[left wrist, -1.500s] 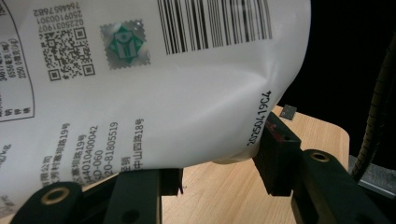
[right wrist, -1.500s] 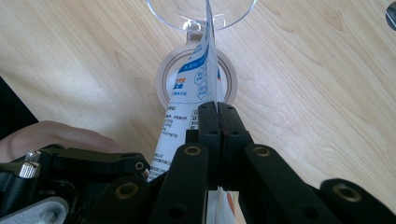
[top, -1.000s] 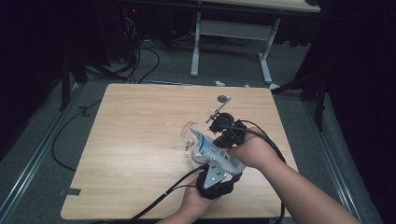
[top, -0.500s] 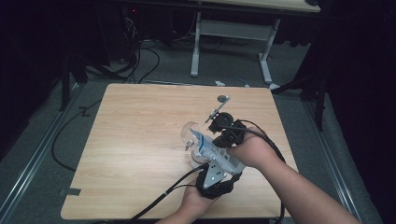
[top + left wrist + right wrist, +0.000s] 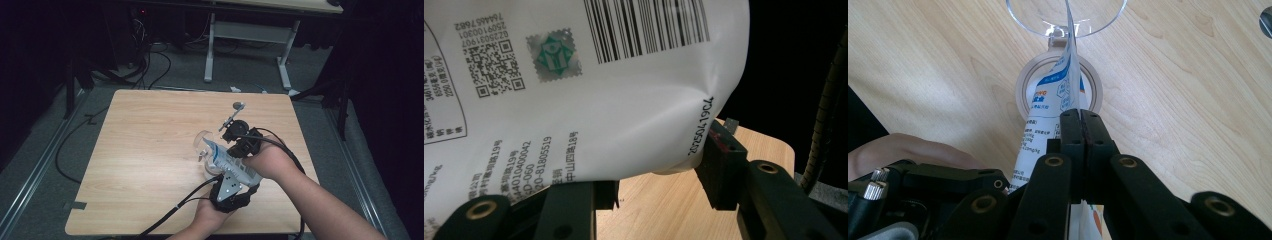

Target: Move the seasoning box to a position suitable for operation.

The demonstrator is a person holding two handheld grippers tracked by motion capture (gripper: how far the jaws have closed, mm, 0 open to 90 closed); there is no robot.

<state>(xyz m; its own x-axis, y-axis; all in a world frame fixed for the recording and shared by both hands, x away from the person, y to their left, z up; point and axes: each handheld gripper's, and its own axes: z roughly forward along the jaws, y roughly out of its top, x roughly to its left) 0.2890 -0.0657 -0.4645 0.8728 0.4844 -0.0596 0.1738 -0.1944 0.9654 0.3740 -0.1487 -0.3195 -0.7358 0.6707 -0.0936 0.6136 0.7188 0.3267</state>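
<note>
A white pouch with blue print and a barcode hangs tilted between both grippers, its top corner over a clear glass. My left gripper comes in from the near edge and clamps the pouch's lower end; the right pad dents its side. My right gripper is shut on the pouch's thin edge, jaws pressed together. The glass lies just beyond them.
A pale round ring rests on the wooden table under the pouch. A small metal item stands behind the grippers. Cables trail off the near edge. A desk frame stands on the floor beyond.
</note>
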